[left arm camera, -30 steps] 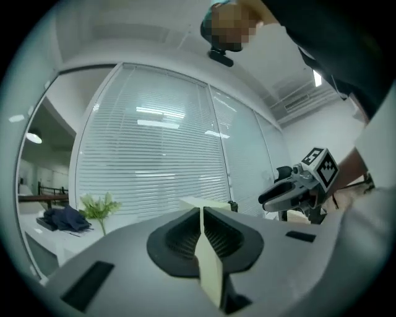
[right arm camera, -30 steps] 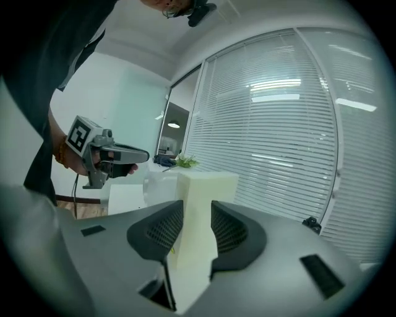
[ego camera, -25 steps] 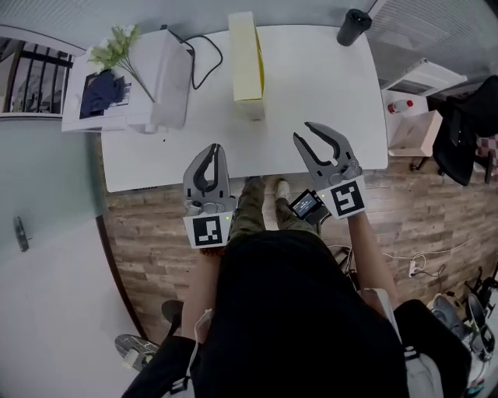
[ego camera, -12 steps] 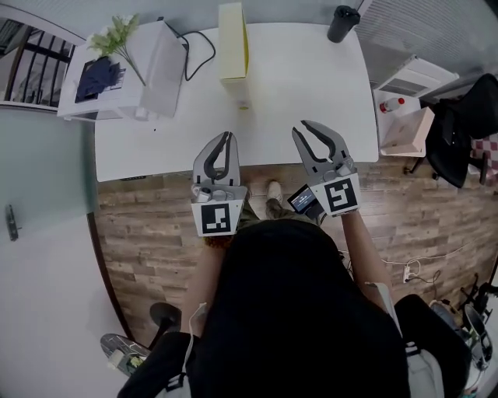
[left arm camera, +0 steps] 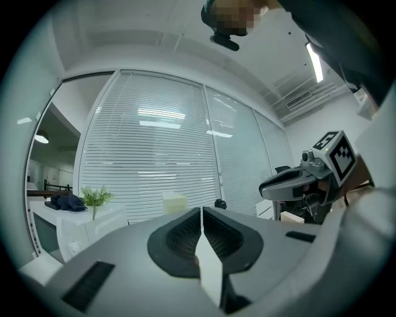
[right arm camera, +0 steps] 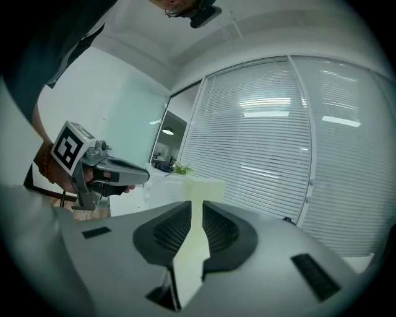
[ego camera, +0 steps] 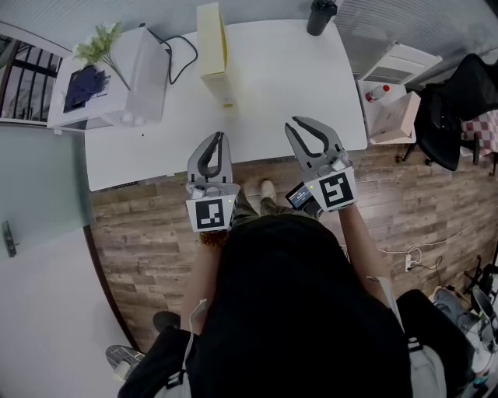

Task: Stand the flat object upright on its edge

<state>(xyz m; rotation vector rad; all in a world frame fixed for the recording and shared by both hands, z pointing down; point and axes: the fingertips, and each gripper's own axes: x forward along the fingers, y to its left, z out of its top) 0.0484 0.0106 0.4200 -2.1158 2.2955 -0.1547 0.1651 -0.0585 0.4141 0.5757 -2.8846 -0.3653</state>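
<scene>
Flat object [ego camera: 212,47]: a pale yellow box, upper centre of the head view, far side of the white table [ego camera: 296,93]. From above only a long narrow face shows, so it looks already up on its edge, long axis running away from the person. Nothing touches or props it. In the right gripper view it reads as a pale block [right arm camera: 199,187] seen through the jaw gap, far off; in the left gripper view it is a small pale shape [left arm camera: 174,201] above the jaws.

Step in hand, by my reading: the standing-up is done and both tools are clear of it. The next move would only be a check that the box holds steady. Its footprint looks slim, so a knock to the table could tip it.

Left gripper [ego camera: 217,137], lower centre, over the near table edge: jaws closed tip to tip, nothing between them.
Right gripper [ego camera: 294,128], just right of it: jaws closing, a narrow gap left, nothing between the pads. Both are well apart from the box.

Around:
- white unit [ego camera: 140,74] at upper left, with a green plant sprig [ego camera: 99,45] and a black cable [ego camera: 175,58]
- dark cup [ego camera: 320,15] at the table's far right corner
</scene>
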